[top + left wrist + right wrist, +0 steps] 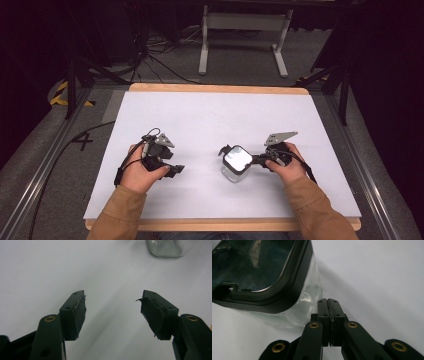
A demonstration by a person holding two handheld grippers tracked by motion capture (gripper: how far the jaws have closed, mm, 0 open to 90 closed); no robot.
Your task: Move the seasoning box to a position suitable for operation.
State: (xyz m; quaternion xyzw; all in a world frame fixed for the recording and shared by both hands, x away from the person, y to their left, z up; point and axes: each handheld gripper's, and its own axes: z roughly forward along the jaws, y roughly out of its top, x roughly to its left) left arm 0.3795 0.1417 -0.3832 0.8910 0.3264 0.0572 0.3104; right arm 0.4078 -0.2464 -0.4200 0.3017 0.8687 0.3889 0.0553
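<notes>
Clear glass jar (235,165) stands upright, lid up; right claw (328,305) pressed together beside it, left claw (112,311) wide.

A white table top (215,125) with a wooden edge (215,88) along its far side fills the middle of the high view. Beyond that table, on grey floor, stands a white metal frame (245,35), with black cables (155,55) lying left of the frame.

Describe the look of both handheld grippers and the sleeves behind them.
Both are black. The left gripper and right gripper each carry a grey three-cornered plate on top and trail a black cable. Close up, the blocky jaws have brass-coloured pivot rivets and dark pads, frayed at the edges. The sleeves are tan.
</notes>
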